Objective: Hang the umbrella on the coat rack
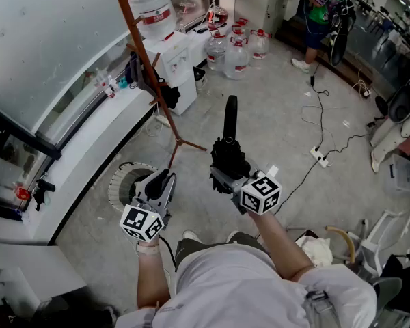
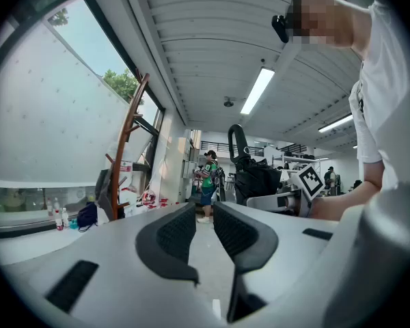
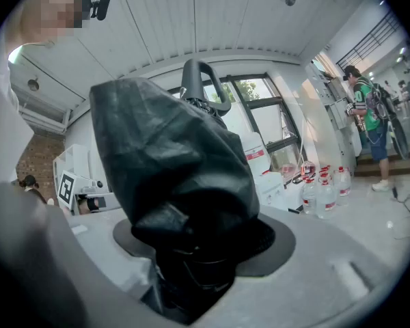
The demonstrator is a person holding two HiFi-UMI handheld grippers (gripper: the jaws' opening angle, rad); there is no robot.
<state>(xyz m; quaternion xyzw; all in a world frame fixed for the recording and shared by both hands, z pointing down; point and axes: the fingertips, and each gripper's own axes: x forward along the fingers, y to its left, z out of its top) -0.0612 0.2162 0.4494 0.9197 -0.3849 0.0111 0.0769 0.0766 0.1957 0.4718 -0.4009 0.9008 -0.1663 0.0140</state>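
One tool, the right gripper (image 1: 223, 175), clamps the folded black umbrella (image 1: 229, 152) — left gripper (image 1: 162, 183) narrow, empty — so hook its handle (image 1: 230, 111) squarely onto the brown wooden coat rack (image 1: 147, 61).

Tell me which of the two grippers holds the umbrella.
The right gripper: its jaws clamp the folded black umbrella. The left gripper has nothing between its jaws, which stand a little apart.
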